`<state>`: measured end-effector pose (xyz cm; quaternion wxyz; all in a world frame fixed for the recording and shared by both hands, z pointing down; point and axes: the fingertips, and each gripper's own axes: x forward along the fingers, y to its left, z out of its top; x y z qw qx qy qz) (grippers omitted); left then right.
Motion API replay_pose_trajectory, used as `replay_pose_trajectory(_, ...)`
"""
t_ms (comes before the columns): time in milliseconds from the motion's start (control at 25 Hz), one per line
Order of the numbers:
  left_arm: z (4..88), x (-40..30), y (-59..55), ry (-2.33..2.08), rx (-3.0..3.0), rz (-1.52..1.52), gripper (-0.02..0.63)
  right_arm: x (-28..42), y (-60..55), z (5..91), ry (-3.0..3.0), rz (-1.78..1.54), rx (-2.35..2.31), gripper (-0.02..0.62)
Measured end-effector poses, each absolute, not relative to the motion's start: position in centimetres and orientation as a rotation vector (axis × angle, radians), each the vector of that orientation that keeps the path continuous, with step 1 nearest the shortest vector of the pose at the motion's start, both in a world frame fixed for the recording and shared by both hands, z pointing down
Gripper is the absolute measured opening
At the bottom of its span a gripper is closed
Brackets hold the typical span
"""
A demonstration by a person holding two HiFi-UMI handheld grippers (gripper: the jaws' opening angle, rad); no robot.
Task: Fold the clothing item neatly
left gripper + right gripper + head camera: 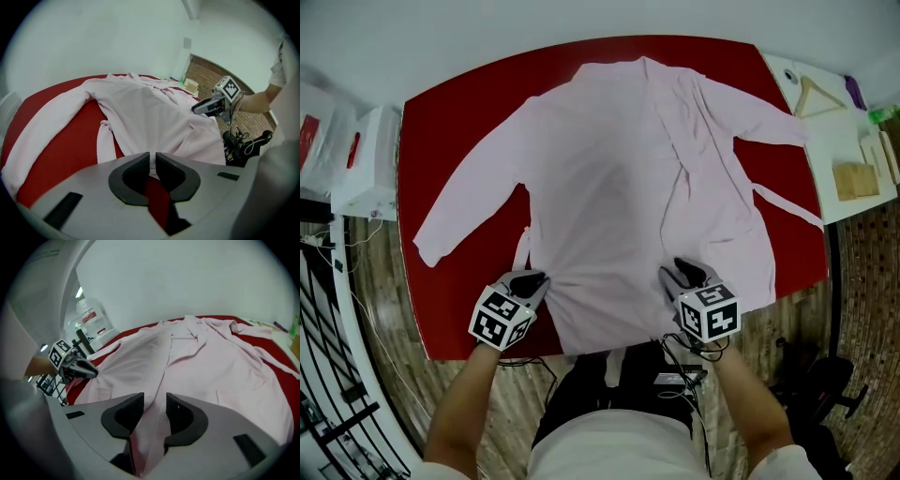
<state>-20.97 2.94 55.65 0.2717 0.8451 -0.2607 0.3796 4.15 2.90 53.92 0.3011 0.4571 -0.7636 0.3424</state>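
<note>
While the pink robe (pixel 628 178) lies spread flat on the red table (pixel 455 122), both grippers hold its near hem.
Jaws of the left gripper (pixel 530 279) pinch the hem's left corner; the right gripper (pixel 682 270) clamps a fold of hem.

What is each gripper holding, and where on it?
The pink robe, by its bottom hem: left gripper at the left corner, right gripper farther along.

Pale pink robe (pixel 619 178) spread flat, sleeves out, on red table (pixel 459 122).
</note>
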Motion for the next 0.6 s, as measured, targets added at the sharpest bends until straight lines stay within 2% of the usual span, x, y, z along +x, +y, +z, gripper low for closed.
replay_pose_trajectory(160, 55.0, -21.1, 3.0, -0.723, 2.286, 1.018, 0.035, 1.3, 5.4, 51.7, -2.104, 0.776, 1.204, 0.129)
replay_pose_trajectory(360, 53.3, -21.2, 4.5, -0.721, 2.313, 0.961, 0.035, -7.2, 10.8, 51.0, -2.240, 0.699, 0.913, 0.129)
replay_pose_trajectory(400, 53.1, -21.1, 5.2, -0.712, 2.307, 0.950, 0.047, -8.8, 11.8, 51.3, -2.249, 0.691, 0.848, 0.129)
replay_pose_trajectory(480, 53.1, -20.7, 6.9, -0.684, 2.279, 0.938, 0.111, -11.3, 13.6, 52.1, -2.248, 0.679, 0.746, 0.129)
replay_pose_trajectory(600, 53.5, -20.0, 9.7, -0.646, 2.240, 0.936, 0.127, -14.1, 15.8, 53.4, -2.227, 0.696, 0.638, 0.129)
